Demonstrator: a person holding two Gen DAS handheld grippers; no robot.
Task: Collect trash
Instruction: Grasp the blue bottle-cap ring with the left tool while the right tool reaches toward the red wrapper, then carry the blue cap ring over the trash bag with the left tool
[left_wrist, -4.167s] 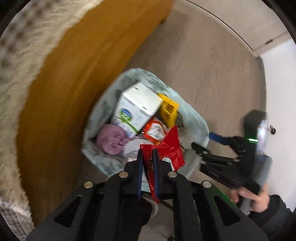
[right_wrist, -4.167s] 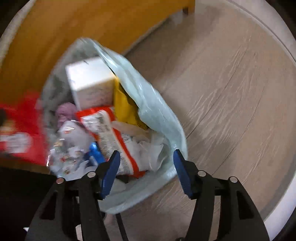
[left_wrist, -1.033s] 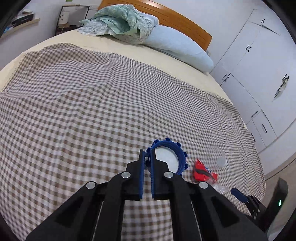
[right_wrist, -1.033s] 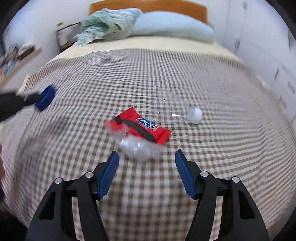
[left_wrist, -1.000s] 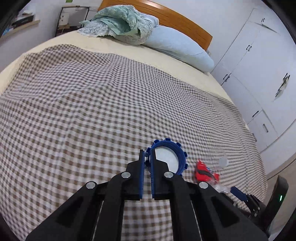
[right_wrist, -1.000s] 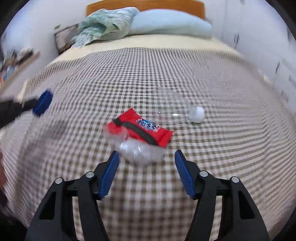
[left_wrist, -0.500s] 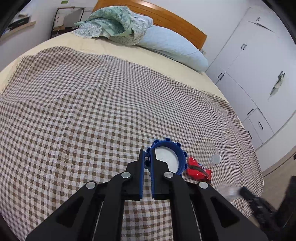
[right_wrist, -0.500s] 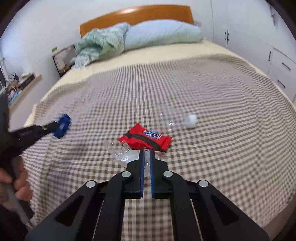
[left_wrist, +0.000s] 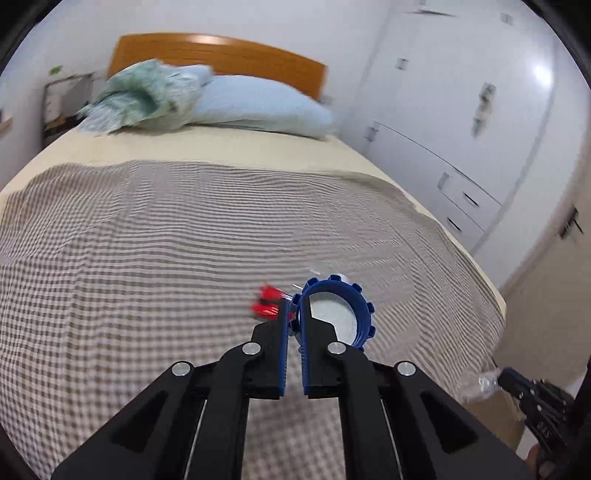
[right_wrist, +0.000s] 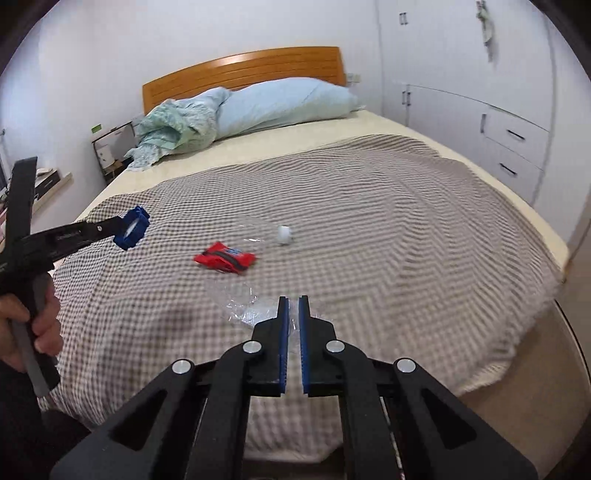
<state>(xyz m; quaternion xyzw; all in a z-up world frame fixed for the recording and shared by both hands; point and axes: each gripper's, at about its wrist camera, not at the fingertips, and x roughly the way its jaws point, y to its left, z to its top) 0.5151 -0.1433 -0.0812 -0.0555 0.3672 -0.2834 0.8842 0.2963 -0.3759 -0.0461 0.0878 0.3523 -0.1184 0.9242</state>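
Right view alone: clear bottle (right_wrist: 266, 230), person's hand (right_wrist: 35, 325)

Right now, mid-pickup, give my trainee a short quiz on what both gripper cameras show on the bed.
1. True or false: the left gripper is shut on a blue ridged lid.
2. What does the right gripper pinch? A) red wrapper B) crumpled clear plastic C) pillow
3. Which two pieces of trash lie loose on the checked blanket?

Key:
1. True.
2. B, the clear plastic.
3. The red wrapper and the clear bottle with a white cap.
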